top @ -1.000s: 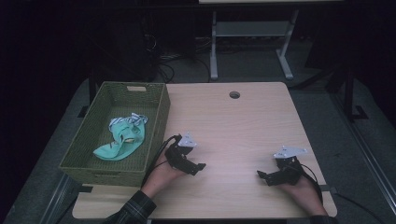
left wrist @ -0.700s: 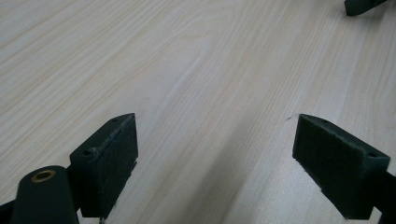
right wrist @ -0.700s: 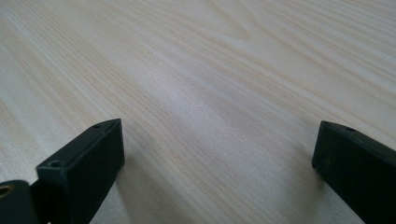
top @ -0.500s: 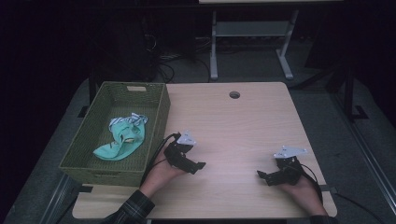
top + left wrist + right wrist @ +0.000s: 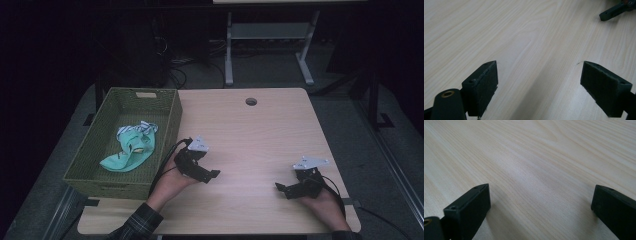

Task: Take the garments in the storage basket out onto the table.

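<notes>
My left gripper (image 5: pixel 210 175) rests low over the wooden table (image 5: pixel 250 135), just right of the woven basket (image 5: pixel 95 165), and points right. Its jaws stand wide apart in the left gripper view (image 5: pixel 539 87), with bare wood between them. My right gripper (image 5: pixel 280 189) lies near the table's front right and points left. It is open too (image 5: pixel 540 207), holding nothing. A turquoise cloth (image 5: pixel 127 152) with a striped piece lies crumpled inside the basket. The tip of the right gripper (image 5: pixel 614 11) shows at the top right of the left gripper view.
The basket hangs over the table's left edge. A round cable hole (image 5: pixel 251 101) sits near the far edge. Beyond the table stands a white desk frame (image 5: pixel 270 40) on a dark floor. Cables trail from both grippers.
</notes>
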Available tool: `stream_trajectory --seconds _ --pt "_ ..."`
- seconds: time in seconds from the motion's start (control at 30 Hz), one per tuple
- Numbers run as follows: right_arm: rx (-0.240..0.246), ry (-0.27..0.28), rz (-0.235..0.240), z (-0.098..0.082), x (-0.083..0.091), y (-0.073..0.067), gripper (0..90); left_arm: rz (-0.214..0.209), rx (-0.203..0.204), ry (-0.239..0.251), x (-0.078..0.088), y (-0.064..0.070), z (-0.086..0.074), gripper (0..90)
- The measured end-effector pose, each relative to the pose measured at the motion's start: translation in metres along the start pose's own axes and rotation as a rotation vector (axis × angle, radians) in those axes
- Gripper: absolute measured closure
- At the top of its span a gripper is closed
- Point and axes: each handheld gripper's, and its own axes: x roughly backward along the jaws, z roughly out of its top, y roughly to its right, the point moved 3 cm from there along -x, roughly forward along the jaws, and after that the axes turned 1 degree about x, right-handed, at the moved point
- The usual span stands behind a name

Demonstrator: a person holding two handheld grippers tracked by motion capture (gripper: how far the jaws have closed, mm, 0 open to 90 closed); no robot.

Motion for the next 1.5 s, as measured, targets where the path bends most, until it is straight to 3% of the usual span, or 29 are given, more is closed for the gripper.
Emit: stream_trajectory --seconds 0.73,1.5 --pt "-0.001 0.002 0.000 0.000 0.000 0.000 2.0 -0.005 -0.024 0.040 0.027 -0.006 0.026 14.0" --pt "-0.001 0.002 0.000 0.000 0.000 0.000 2.1 0.003 -0.029 0.053 0.045 -0.020 0.032 14.6"
